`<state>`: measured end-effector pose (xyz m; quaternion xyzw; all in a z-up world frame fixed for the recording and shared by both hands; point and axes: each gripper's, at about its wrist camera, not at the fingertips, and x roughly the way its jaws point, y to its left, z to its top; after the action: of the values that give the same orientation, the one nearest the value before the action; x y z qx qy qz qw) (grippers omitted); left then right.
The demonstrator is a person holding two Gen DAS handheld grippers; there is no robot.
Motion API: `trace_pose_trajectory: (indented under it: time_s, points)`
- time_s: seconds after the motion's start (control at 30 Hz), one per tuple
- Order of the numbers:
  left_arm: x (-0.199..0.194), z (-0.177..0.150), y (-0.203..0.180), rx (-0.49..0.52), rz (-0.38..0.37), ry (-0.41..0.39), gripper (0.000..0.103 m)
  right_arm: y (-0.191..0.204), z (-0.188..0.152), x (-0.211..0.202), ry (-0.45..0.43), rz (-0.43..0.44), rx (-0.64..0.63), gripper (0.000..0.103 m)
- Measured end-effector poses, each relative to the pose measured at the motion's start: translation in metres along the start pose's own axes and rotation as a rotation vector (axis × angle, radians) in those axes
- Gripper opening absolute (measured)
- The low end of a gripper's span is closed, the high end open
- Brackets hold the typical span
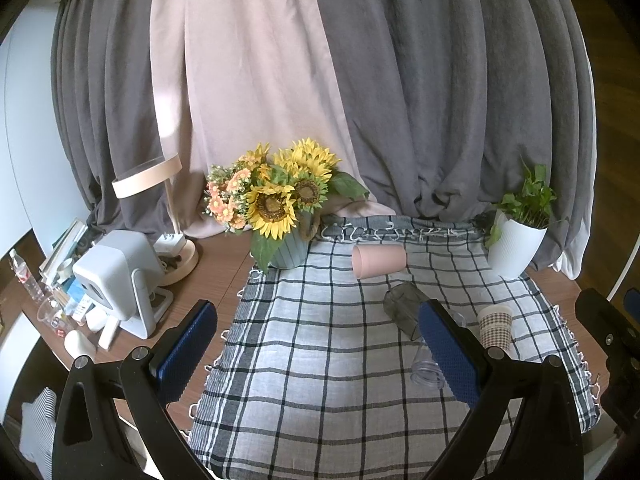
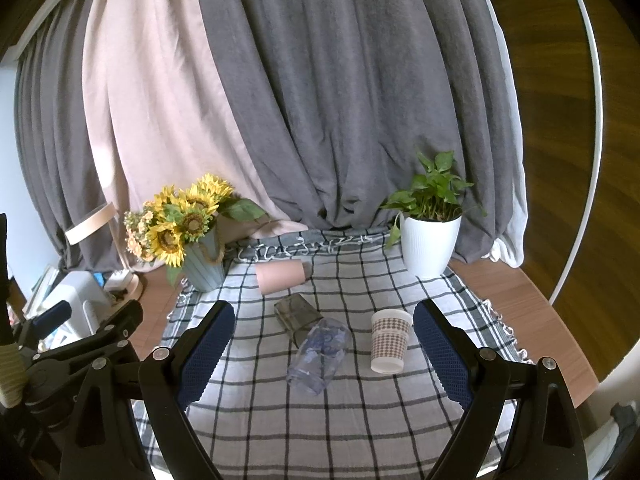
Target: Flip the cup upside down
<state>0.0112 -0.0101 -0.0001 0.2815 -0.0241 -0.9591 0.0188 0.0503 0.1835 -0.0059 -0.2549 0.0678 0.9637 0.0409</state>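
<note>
- Both tools are seen nearest the lenses: the left tool (image 1: 316, 344) and the right tool (image 2: 324, 344) are each spread wide, with nothing between their blue pads.
- Neither tool is touching any cup; both are held above the near part of the checked cloth (image 2: 256, 412).
- The cloth is laid over a brown counter (image 2: 516, 296), with its fringed far edge against the curtains (image 2: 320, 100).
- Four cups are seen on the cloth.
- A paper cup (image 2: 390, 340) with a brown check pattern is stood upright, mouth up, towards the right; from the right wrist it is seen just inside the right pad.
- A clear cup (image 2: 320, 354) is laid on its side near the middle, its open end towards the camera.
- A dark glass (image 2: 298, 314) is laid on its side just behind the clear cup; whether they touch cannot be told.
- A pink cup (image 2: 280, 276) is laid on its side farther back, apart from the others.
- In the left wrist view the clear cup (image 1: 426, 370) is partly hidden by the tool's right pad.
- Sunflowers (image 1: 280, 196) in a ribbed pot are stood at the back left corner of the cloth.
- A plant (image 2: 430, 236) in a white pot is stood at the back right.
- A lamp (image 1: 168, 200), a white device (image 1: 116, 276) and small clutter are seen on the counter left of the cloth.
</note>
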Motion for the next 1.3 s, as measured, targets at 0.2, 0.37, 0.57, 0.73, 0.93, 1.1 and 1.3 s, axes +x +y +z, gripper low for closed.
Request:
trace_pose_trajectory:
  time_s: [0.2, 0.37, 0.57, 0.73, 0.93, 1.1, 1.3]
  points:
    - [0.002, 0.0, 0.0, 0.001, 0.0, 0.001, 0.103, -0.001, 0.0, 0.001, 0.002, 0.002, 0.001, 0.091]
    - [0.009, 0.002, -0.002, 0.01, -0.002, 0.011, 0.103, -0.003, 0.001, 0.006, 0.01, -0.001, 0.004, 0.091]
    - [0.022, 0.004, -0.005, 0.023, -0.009, 0.04, 0.103, -0.003, 0.003, 0.015, 0.025, -0.009, 0.008, 0.091]
    - [0.04, 0.005, -0.013, 0.049, -0.021, 0.091, 0.103, -0.004, 0.004, 0.029, 0.045, -0.02, 0.017, 0.091]
    - [0.079, 0.004, -0.025, 0.082, -0.075, 0.212, 0.103, -0.004, 0.0, 0.058, 0.112, -0.035, 0.039, 0.091]
    - [0.123, 0.0, -0.042, 0.139, -0.103, 0.335, 0.103, -0.009, -0.007, 0.092, 0.189, -0.026, 0.069, 0.091]
    - [0.166, 0.01, -0.057, 0.227, -0.126, 0.393, 0.103, -0.024, -0.008, 0.135, 0.279, -0.052, 0.156, 0.091]
